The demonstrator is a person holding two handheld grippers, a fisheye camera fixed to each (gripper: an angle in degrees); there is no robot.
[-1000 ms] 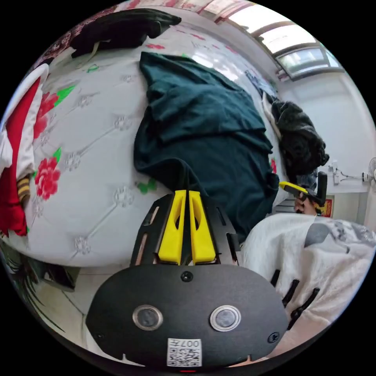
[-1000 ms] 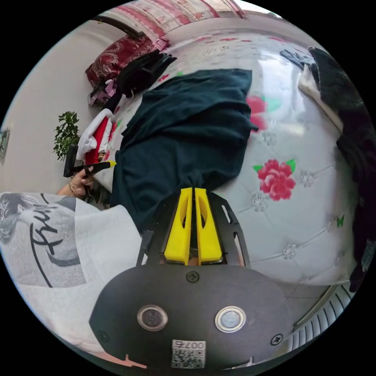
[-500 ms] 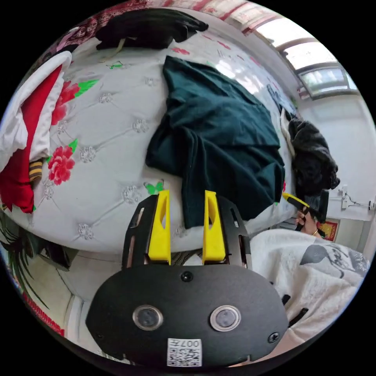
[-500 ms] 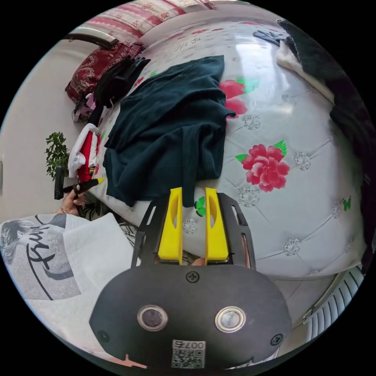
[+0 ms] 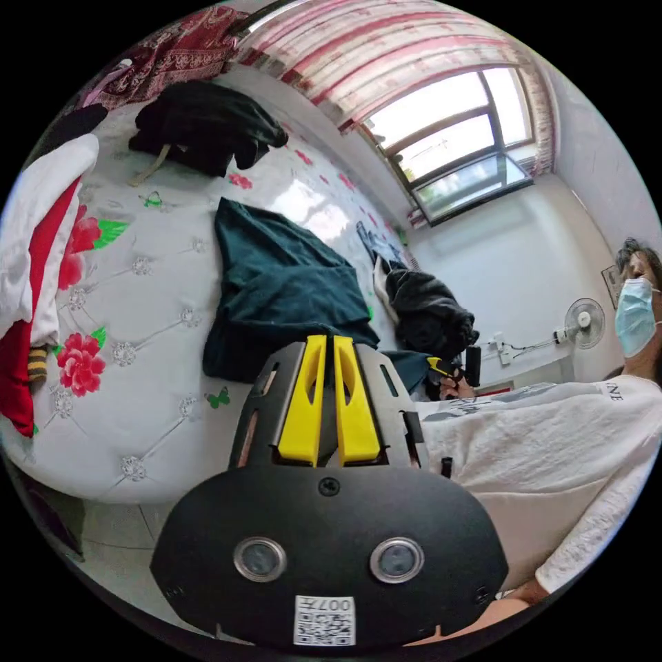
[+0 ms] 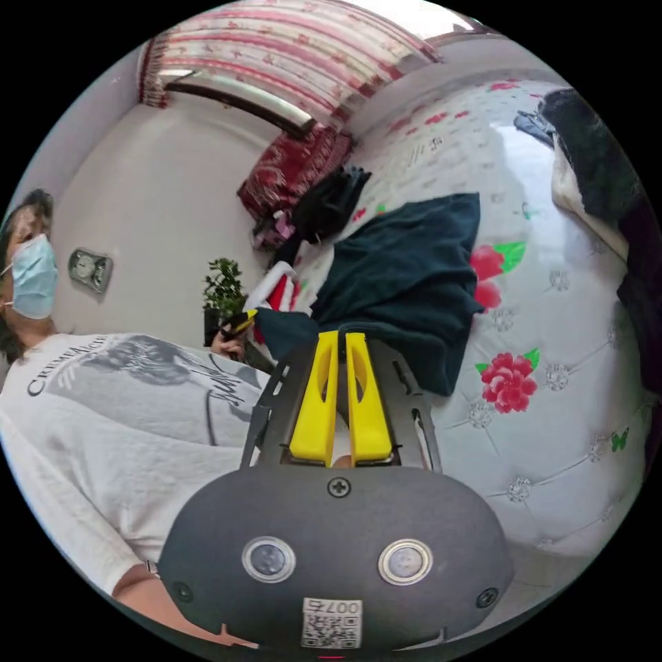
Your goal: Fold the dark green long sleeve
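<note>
both tongs (image 5: 324, 339) (image 6: 338, 334) closed, seemingly pinching dark green long sleeve (image 5: 276, 283) hem, bed (image 5: 138, 289)

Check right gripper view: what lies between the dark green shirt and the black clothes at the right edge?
Bare quilted bedcover with red flowers separates the dark green shirt from the black clothes, in the right gripper view.

Bed cover: a white quilted mattress cover (image 5: 158, 289) printed with red flowers and green butterflies, tufted with small buttons.
Near corner: a red-and-white garment (image 5: 31, 241) bunched at the mattress edge, a striped yellow-and-black cuff below it.
Far side: a black garment (image 5: 200, 124) heaped beside a dark red patterned cushion (image 6: 293, 169).
Other edge: a black fuzzy garment (image 5: 431, 314) with a cream lining, piled on the bed.
Wall: a white standing fan (image 5: 585, 323) beside a window (image 5: 455, 162) under a red-and-white striped curtain (image 5: 386, 62).
Corner: a leafy green potted plant (image 6: 222, 289).
Person: wears a white printed T-shirt (image 6: 117, 420).
</note>
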